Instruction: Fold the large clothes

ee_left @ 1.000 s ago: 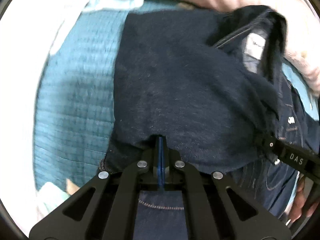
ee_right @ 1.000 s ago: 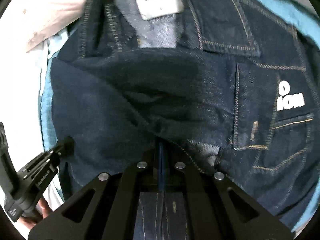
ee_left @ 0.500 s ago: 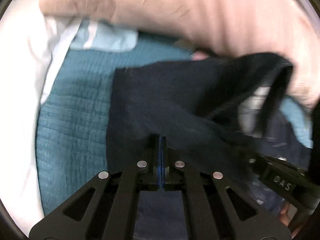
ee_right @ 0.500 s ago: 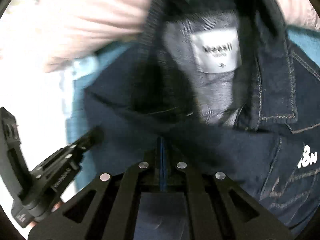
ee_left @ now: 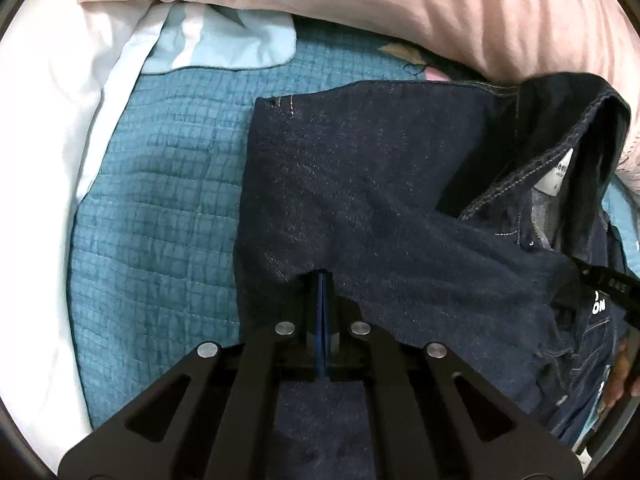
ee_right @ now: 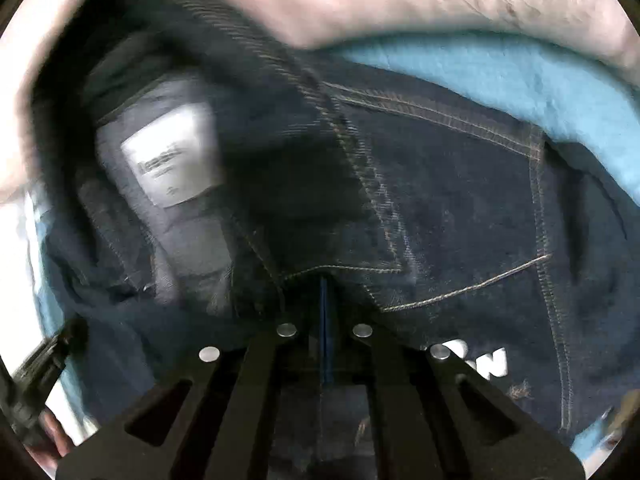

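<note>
Two views: both wrist cameras look steeply down on one dark denim garment spread over a teal quilt.

Left wrist, garment: denim jacket (ee_left: 380, 184) lies on the teal quilt (ee_left: 160, 208), a flat panel doubled over with a straight left edge; collar and white neck label (ee_left: 556, 174) stand raised at the right.
Left wrist, surroundings: pink pillow (ee_left: 460, 12) along the top, white sheet (ee_left: 52, 120) at the left.
Left wrist, tongs: left gripper (ee_left: 322, 280) clenched, pads pressed together on the near edge of the folded panel.
Left wrist, other tongs: right gripper (ee_left: 582, 274) reaches in from the right edge onto the denim near white lettering.

Right wrist, garment: blurred; the label (ee_right: 172, 160) sits upper left, collar seam and a stitched pocket (ee_right: 460, 208) run across the middle.
Right wrist, tongs: its pads are clamped shut on denim just below the collar seam.
Right wrist, other tongs: dark blurred shape at lower left, probably the left gripper; state not readable there.

Progress, judged: one panel looks laid over, so folding is under way. Collar side is bunched, no compact stack yet; further folds and smoothing are left.
</note>
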A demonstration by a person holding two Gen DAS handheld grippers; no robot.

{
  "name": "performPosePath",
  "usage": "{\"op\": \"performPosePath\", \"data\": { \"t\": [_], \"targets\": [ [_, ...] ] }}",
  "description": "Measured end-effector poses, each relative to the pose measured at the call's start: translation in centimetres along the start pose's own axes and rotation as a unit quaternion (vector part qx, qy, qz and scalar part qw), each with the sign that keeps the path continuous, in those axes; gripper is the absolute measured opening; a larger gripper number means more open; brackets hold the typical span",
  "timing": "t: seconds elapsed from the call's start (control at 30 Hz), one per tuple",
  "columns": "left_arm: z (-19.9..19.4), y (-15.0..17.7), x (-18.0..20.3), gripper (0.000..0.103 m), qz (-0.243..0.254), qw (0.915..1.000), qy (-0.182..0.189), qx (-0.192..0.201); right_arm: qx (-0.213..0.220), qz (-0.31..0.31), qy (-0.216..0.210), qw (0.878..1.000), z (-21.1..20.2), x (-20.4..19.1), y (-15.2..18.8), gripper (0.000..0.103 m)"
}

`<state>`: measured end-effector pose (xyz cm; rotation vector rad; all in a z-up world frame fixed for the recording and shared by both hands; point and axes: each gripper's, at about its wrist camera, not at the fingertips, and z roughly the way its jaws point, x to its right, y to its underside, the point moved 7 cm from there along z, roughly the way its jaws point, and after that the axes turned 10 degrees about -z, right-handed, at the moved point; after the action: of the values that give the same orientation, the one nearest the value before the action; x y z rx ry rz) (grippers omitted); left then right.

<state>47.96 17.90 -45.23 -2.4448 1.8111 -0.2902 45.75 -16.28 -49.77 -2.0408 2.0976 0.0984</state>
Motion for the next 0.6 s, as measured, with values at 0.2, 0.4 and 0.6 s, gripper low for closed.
{"op": "performPosePath", "data": {
  "t": [0.2, 0.4, 0.6],
  "targets": [
    [-0.2, 0.2, 0.6, 0.0, 0.008, 0.9995, -0.027, 0.01, -0.013, 0.001, -0.02, 1.0, -1.2, 0.5, -0.3, 0.0],
    [-3.8, 1.4, 1.9, 0.0, -0.006, 0.9998, -0.009, 0.017, 0.005, 0.008, -0.056, 0.998, -5.3, 0.5, 0.9, 0.0],
    [-9.2, 3.2, 2.8, 0.001, 0.0, 0.9992, -0.005, 0.041, 0.035, -0.026, -0.063, 0.997, -10.5, 0.1, 2.5, 0.0]
  ]
}}
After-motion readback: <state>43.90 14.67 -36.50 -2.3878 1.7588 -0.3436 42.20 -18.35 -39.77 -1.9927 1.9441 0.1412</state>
